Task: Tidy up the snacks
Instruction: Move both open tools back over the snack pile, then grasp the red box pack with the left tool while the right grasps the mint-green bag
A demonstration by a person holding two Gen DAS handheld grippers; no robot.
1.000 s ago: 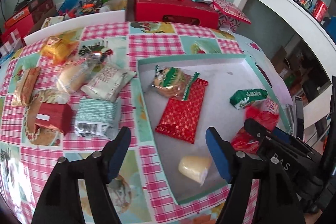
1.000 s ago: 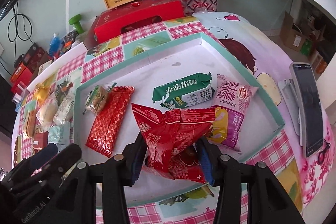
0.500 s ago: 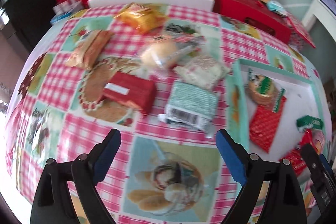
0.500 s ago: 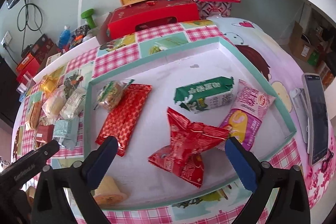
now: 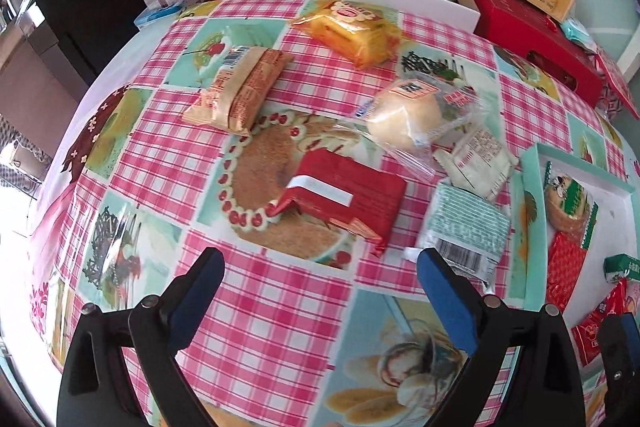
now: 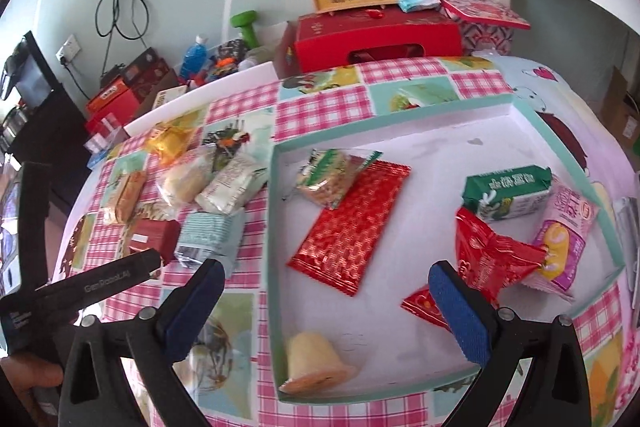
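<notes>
- Step in hand, as I judge it: fetching another snack for the tray (image 6: 524,115).
- Left tool (image 5: 318,277) has just been opening; it hangs spread, nothing between its jaws, just short of the red packet (image 5: 344,197) on the worktop (image 5: 280,307).
- Right tool (image 6: 326,287) is spread and empty over the tray, where six snacks lie.
- Next move calls for straddling the red packet, then pinching it.

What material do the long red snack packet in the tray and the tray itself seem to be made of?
The long red packet looks like glossy metallic foil film: it glints and shows a fine embossed pattern. The tray seems matte white cardboard with teal edging: flat thin walls, folded corners, though coated board or plastic is possible.
</notes>
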